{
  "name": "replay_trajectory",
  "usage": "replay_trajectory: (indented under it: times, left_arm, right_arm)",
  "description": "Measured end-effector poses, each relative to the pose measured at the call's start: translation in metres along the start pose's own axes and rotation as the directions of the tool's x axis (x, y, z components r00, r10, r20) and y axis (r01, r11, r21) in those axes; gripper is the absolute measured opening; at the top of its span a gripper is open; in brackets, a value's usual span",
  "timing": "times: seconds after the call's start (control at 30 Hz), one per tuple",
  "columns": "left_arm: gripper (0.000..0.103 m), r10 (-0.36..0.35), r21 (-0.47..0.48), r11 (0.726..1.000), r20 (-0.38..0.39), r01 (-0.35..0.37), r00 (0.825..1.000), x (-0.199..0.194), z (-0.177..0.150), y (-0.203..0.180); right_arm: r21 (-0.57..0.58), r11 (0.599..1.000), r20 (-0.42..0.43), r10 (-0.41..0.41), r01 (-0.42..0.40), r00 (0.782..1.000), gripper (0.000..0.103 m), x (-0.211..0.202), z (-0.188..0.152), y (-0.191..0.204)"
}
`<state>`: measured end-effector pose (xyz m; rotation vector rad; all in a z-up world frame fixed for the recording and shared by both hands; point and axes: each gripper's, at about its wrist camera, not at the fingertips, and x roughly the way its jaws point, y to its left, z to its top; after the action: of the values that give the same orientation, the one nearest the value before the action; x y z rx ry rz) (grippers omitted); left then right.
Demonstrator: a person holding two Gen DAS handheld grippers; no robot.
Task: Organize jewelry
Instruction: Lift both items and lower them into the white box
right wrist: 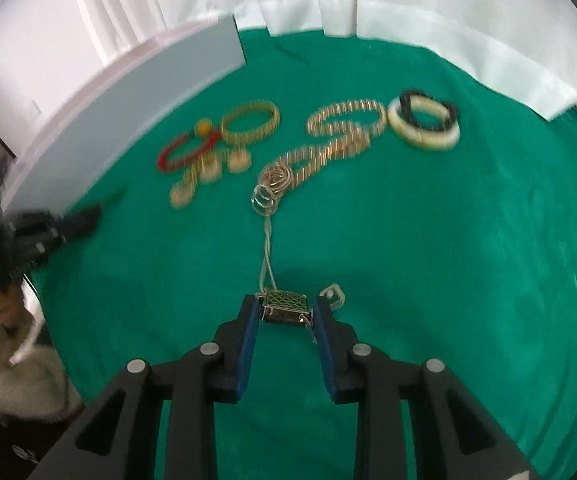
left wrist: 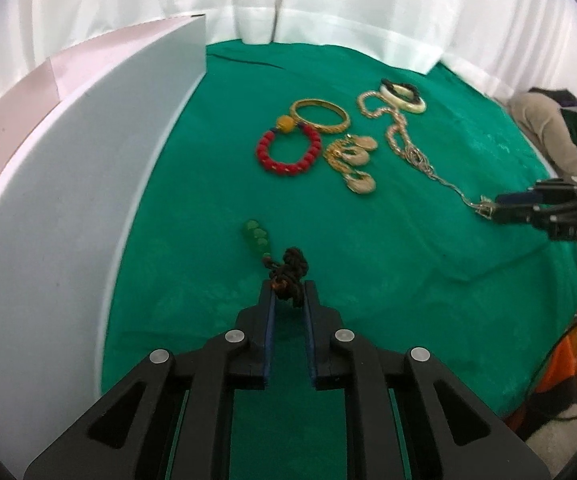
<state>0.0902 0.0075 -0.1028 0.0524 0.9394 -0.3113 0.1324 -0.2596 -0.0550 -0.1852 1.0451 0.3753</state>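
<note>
Jewelry point(left wrist: 320, 120) loose on green cloth point(left wrist: 368, 260) | white box point(left wrist: 88, 184) beside, contents hidden

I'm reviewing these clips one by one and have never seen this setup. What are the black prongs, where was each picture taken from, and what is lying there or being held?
No robot here: a person carries a hand-held gripper in each hand, each with a wide-angle camera looking along its two fingers. One picture comes from the left gripper, the other from the right gripper.

On the green cloth lie a red bracelet, a gold bangle, gold earrings, a white bangle and a white box.

The left jaws pinch the dark cord of a green bead string. The right jaws pinch the gold clasp of a chain trailing back to the pile.
</note>
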Motion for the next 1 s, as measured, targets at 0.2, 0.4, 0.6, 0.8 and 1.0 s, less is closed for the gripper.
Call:
replay_trajectory:
  times: [0.2,0.4,0.6,0.8,1.0]
  left_arm:
    - [0.06,-0.017,0.016,1.0,0.026,0.017,1.0,-0.016,-0.008,0.006]
    - [0.068,-0.04,0.021,0.999,0.025,0.04,0.999,-0.024,-0.015,0.012]
    - [0.059,-0.005,0.039,0.999,0.003,0.005,1.0,-0.001,-0.001,-0.005]
    - [0.009,-0.005,0.012,1.0,-0.026,0.005,1.0,0.005,0.009,-0.007]
    - [0.009,-0.046,-0.048,0.998,0.052,0.049,0.998,-0.043,0.029,-0.003]
  right_arm:
    - [0.067,0.997,0.054,0.02,-0.024,0.998,0.06,-0.021,-0.022,-0.003]
    - [0.079,0.997,0.048,0.023,-0.027,0.999,0.059,-0.013,-0.015,0.001]
    - [0.124,0.991,0.022,-0.045,0.042,0.999,0.058,0.022,0.009,0.008]
    - [0.167,0.985,0.021,-0.056,0.052,0.998,0.028,0.012,0.012,0.004]
    - [0.247,0.965,0.113,0.067,-0.094,0.991,0.028,-0.038,0.022,-0.008]
